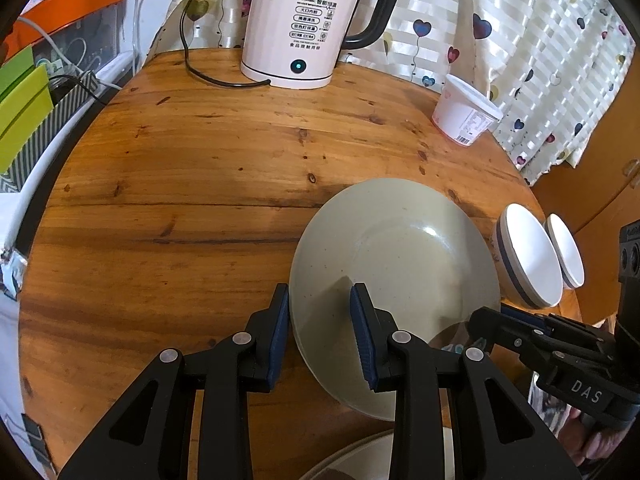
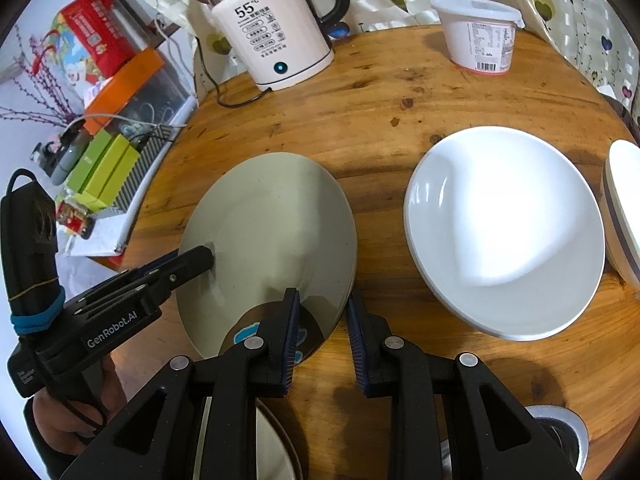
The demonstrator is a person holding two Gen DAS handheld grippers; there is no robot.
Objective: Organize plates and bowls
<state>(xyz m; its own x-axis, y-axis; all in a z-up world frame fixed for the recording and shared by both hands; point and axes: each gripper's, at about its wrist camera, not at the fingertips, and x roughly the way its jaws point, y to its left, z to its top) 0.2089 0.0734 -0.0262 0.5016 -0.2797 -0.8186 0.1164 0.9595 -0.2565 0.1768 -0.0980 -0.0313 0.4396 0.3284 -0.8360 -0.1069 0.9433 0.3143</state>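
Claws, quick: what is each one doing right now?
Left claw: closed on the beige plate, at its rim.
Right claw: closed on the same plate's other edge.

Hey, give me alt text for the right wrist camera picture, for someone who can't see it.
A round beige ceramic plate is held over a round wooden table by the right tongs on its near rim and the left tongs on its left rim. A white ceramic plate lies to its right, and a white electric kettle stands behind.

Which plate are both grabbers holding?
The greyish-beige plate, tilted up off the table. The left gripper and right gripper pinch its rim; the white plate lies untouched beside it.
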